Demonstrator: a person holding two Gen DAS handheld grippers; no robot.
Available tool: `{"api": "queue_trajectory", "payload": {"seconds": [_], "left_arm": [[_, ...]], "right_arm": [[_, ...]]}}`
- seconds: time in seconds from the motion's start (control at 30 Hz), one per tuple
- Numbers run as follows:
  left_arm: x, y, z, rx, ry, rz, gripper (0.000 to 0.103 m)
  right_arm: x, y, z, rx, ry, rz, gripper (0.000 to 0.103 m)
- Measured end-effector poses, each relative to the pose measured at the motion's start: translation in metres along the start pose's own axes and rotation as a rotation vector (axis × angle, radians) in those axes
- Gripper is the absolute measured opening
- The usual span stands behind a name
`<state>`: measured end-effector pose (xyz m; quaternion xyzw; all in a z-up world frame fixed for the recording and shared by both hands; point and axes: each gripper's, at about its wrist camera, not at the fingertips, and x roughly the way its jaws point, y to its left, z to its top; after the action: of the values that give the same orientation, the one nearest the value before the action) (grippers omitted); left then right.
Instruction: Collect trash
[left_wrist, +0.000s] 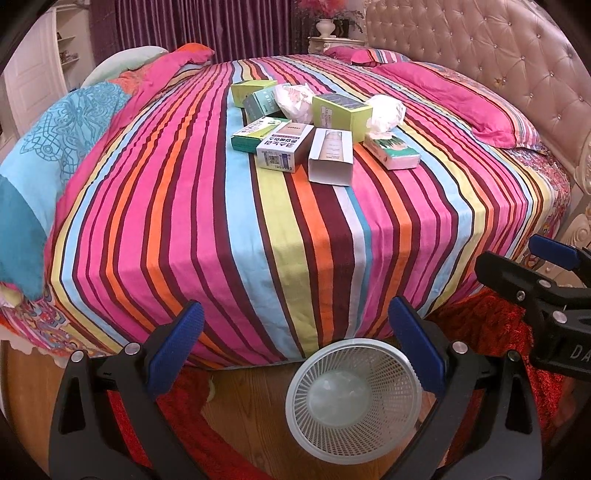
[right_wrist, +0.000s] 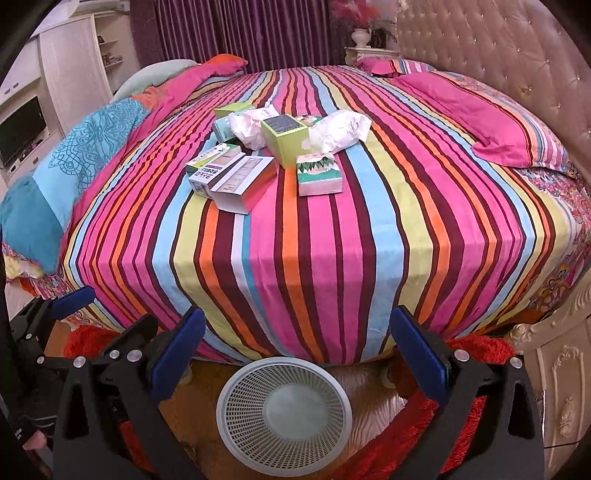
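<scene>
Now, trash (left_wrist: 314, 122): boxes and crumpled tissue heaped mid-bed (left_wrist: 258, 229), well apart from both tongs.
Basket (left_wrist: 354, 400): on floor at bed's foot, mouth up, placed to catch drops; looks empty.
Left tongs (left_wrist: 295, 350): spread wide, holding nothing, poised above basket.
Right tongs (right_wrist: 297, 356): spread wide, holding nothing.
Stage: likely the start; nothing collected yet.

Bed: striped sheet (left_wrist: 221, 221) covers the bed.
Middle of bed: cluster of small boxes (left_wrist: 280, 147) and crumpled tissues (left_wrist: 295, 99).
Headboard edge: pink pillows (left_wrist: 454, 99).
Floor: white mesh basket (left_wrist: 314, 439) at the bed's near edge.
</scene>
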<state>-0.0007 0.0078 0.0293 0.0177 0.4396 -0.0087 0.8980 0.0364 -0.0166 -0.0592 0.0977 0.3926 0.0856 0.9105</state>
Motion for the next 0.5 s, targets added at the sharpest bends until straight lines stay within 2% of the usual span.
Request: {"api": "queue_trajectory", "payload": {"seconds": [0.5], "left_arm": [[0.0028, 0.0021, -0.0024, -0.014, 0.008, -0.014, 0.097]], "right_arm": [[0.0026, -0.0009, -0.0003, 0.007, 0.019, -0.008, 0.096]]}}
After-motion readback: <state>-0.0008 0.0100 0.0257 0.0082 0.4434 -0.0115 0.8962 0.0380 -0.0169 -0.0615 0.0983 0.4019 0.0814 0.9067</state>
